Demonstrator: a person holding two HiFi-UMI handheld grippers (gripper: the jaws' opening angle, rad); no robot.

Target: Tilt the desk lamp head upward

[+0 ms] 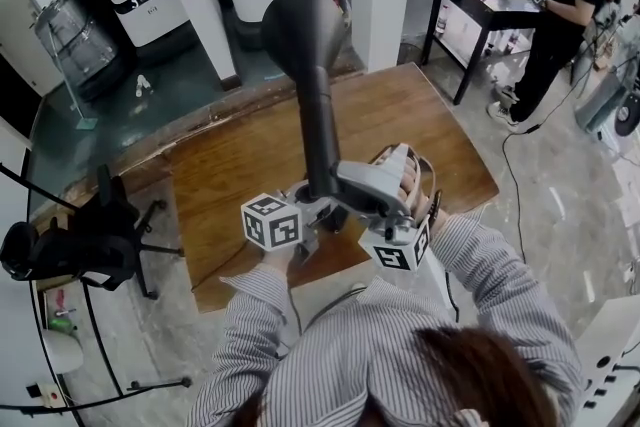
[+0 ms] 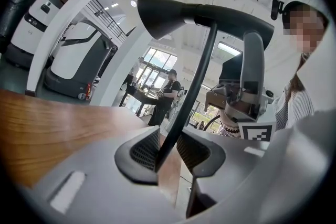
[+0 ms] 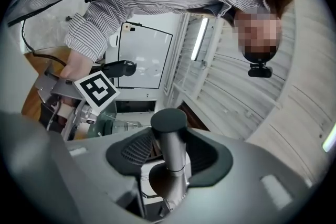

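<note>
Desk lamp (image 1: 318,115) on wooden counter (image 1: 240,165): left gripper (image 2: 167,147) jaws pinching thin stem (image 2: 195,86), right gripper (image 3: 169,152) jaws clamped around lamp head (image 3: 169,123) cylindrical end

Wooden table (image 1: 240,165), rectangular, with a brown grained top and a rough, uneven far edge, standing on a grey polished floor (image 1: 560,195). A black lamp (image 1: 318,115) rises from the strip along the near edge, roughly midway between the two near corners; its foot is hidden. A thin dark cord (image 1: 225,267) runs from there across the top to the near edge, toward the left corner.
</note>
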